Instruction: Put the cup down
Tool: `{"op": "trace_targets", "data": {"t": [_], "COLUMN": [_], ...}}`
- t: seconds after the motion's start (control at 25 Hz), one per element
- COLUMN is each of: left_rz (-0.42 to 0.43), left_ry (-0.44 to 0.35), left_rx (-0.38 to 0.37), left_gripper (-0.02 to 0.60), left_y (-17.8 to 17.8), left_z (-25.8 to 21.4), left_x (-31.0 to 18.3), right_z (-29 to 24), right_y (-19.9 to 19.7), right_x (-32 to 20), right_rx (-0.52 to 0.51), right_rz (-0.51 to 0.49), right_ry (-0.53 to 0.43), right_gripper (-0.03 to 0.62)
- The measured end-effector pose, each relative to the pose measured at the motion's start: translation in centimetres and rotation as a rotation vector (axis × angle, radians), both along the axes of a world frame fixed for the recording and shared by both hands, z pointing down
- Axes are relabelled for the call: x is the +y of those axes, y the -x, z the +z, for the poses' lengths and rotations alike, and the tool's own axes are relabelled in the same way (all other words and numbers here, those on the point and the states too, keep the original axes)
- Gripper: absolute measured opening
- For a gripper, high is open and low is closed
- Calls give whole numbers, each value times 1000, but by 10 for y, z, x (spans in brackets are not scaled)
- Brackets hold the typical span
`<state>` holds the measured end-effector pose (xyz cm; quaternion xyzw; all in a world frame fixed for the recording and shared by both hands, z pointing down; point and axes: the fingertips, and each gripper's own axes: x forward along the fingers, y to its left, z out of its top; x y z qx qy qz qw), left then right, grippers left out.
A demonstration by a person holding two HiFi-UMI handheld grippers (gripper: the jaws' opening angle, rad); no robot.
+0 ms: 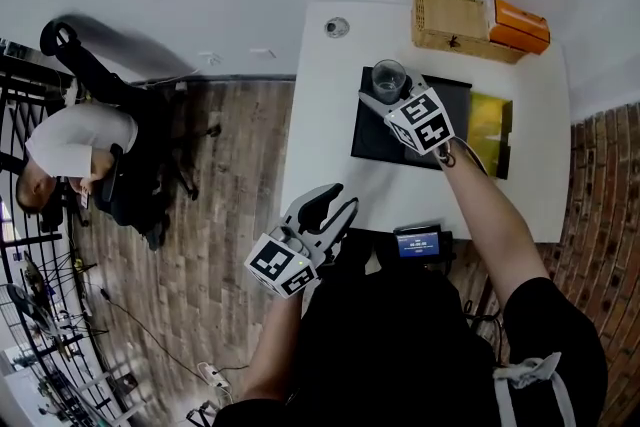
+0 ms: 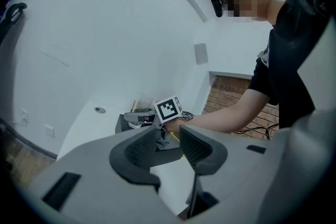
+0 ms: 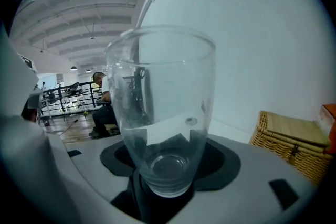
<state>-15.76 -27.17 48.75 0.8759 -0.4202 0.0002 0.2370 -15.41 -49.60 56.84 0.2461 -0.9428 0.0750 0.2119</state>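
Jaws of right gripper [image 3: 168,173] clamp the glass cup [image 3: 163,107] between them, not yet released; left gripper [image 2: 164,147] gapes empty.

Left of the mat [image 1: 378,140] the worktop [image 1: 320,135] lies bare; the cup [image 1: 389,78], basket [image 1: 450,15] and orange box [image 1: 520,23] crowd its far side.

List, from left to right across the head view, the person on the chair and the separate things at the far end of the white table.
seated person → small round disc → glass cup → wicker basket → orange box
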Motion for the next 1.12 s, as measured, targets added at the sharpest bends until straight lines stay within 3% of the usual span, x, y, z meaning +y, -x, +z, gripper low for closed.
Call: {"op": "trace_targets", "data": {"t": [0.32,0.76,0.96,1.12], "left_rz": [-1,27,54,77], "left_ry": [-8,-38,-58,-79], "left_rx": [7,17,24,26], "left_gripper": [147,147,147,147], "left_y": [1,-4,-10,-11], "left_z": [-1,-8,-12,-17], "left_x": [4,6,6,5], "right_z": [18,15,-10,-43], "right_y": [-15,-50,-70,-80], "right_x": [9,28,36,43], "right_rx": [94,138,44,-130], "right_rz": [18,47,118,164], "right_ry": [18,30,52,148], "right_gripper": [276,276,276,276]}}
